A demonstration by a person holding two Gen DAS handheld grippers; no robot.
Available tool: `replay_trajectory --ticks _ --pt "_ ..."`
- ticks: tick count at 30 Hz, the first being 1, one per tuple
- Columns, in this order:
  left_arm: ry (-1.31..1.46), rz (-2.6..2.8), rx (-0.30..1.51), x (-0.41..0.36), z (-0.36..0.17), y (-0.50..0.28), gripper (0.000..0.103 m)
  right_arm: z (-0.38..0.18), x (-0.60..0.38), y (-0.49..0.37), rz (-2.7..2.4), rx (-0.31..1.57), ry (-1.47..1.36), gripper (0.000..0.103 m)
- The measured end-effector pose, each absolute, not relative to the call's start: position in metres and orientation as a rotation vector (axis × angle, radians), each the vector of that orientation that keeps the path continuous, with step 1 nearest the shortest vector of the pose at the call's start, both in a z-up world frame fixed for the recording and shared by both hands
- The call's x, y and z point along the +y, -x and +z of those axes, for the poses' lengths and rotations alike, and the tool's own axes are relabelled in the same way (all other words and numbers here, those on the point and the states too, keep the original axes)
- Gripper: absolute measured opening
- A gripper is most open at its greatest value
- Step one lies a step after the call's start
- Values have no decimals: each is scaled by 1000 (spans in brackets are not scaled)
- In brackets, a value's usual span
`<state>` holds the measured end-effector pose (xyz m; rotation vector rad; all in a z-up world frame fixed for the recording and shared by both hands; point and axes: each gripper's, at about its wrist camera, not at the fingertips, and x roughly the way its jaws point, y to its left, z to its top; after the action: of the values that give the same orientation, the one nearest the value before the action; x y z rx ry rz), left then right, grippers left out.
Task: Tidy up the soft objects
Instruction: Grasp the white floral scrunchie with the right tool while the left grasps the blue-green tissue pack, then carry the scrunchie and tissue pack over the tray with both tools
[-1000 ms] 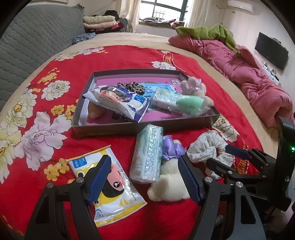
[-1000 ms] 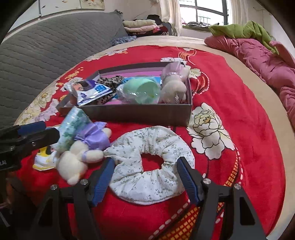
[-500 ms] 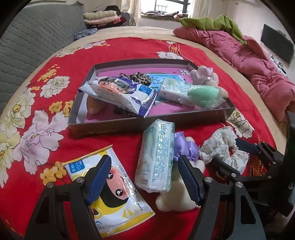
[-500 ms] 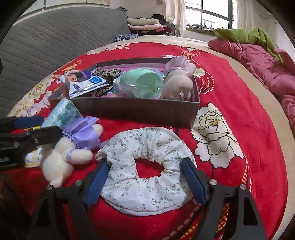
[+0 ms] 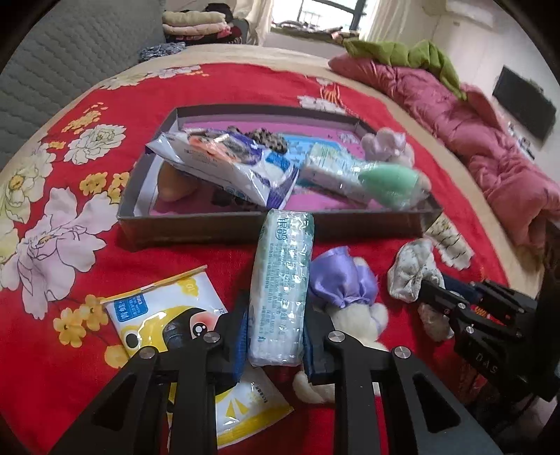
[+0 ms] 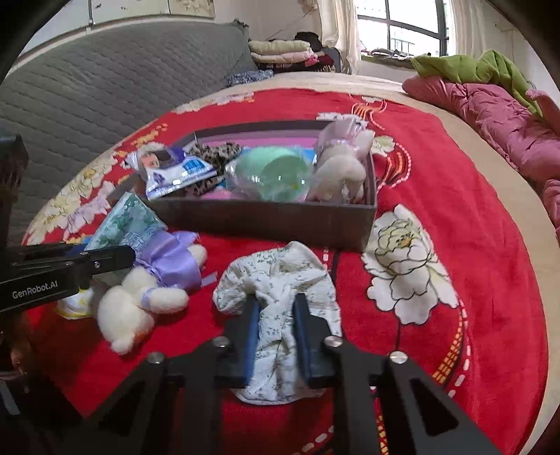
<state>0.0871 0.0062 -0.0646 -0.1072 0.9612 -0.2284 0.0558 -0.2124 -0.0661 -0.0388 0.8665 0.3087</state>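
Left gripper (image 5: 274,344): jaws just closed, clamped on tissue pack (image 5: 281,280) near box (image 5: 224,229) front wall, for lifting.
Right gripper (image 6: 276,332): jaws just closed, pinching scrunchie (image 6: 280,280), bunched on bedspread (image 6: 472,217).
Box: likely destination for both.

A home bedroom, red floral bedspread (image 5: 105,280), padded grey headboard (image 6: 105,87), pink quilt (image 5: 490,157), folded blankets (image 6: 280,49), window (image 6: 402,28)
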Motion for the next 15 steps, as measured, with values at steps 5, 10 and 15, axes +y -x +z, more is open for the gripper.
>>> replay_trajectory --ticks 5,10,15 --pt "128 -236 908 12 -48 -81 25 -57 -217 -53 301 843 24 16" --pt "146 -233 856 20 -29 -77 25 -42 -224 -47 294 808 -13 16" --pt "177 -215 801 32 -11 -77 25 -10 -226 -43 310 727 -47 16"
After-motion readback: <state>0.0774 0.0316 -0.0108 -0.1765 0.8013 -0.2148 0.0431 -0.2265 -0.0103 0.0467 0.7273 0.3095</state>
